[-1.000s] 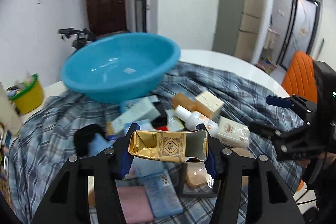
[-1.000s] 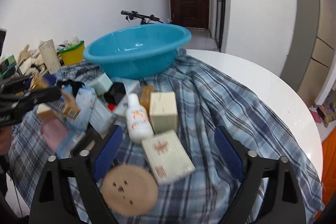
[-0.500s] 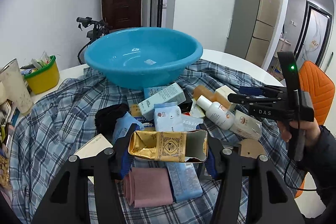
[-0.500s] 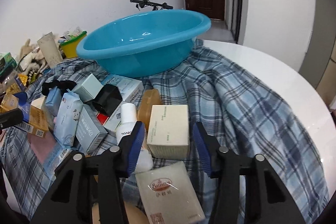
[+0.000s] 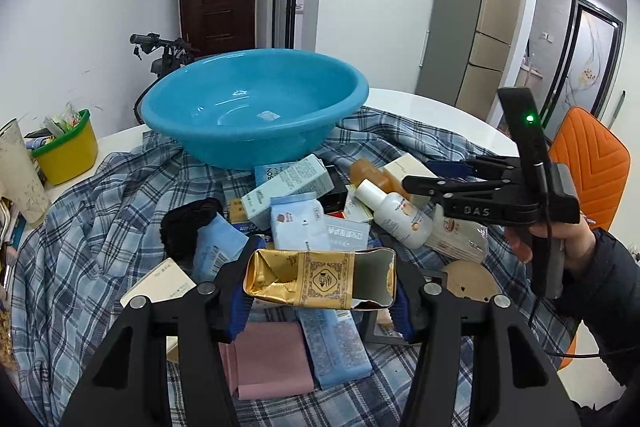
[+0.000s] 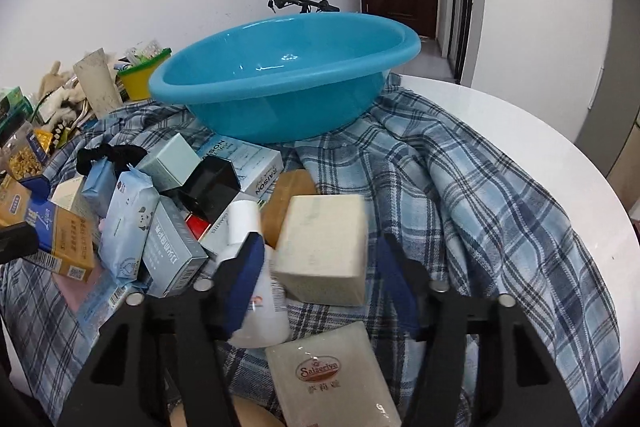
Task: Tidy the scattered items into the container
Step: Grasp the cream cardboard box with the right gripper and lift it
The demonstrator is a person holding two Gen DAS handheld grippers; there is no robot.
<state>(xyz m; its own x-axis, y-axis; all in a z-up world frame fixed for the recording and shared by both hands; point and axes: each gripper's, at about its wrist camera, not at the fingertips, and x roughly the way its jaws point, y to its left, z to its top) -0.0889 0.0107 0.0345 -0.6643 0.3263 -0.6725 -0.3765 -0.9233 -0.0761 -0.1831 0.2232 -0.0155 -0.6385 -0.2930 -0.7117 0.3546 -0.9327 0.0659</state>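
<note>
I see the round white surface (image 6: 500, 131) draped with a rumpled blue plaid cloth (image 6: 460, 195), and on the cloth's far side sits the wide blue plastic basin (image 5: 256, 115), tilted slightly and holding none of the items.

The scattered items lie heaped on the cloth in front of the basin: a long pale-blue carton (image 5: 290, 185), a soft light-blue tissue pack (image 5: 298, 227), a white plastic lotion bottle (image 5: 394, 213) lying on its side, a flat pink cloth (image 5: 272, 359) nearest me, and a black fabric scrunchie (image 5: 188, 219) at the left edge of the pile.

My left tool (image 5: 320, 301) is clamped on a crumpled gold foil carton (image 5: 316, 279), the blue pads pressing its two ends, and it holds the carton above the pile, short of the basin.

My right tool (image 6: 320, 275) points down into the heap, and its jaws are opening around a cream cube-shaped box (image 6: 324, 247); the box sits between the pads, with a clear gap on the right and the left pad close beside it, against the lotion bottle. Just below it lies a flat cream soap box with a brown oval logo (image 6: 332, 383).
</note>
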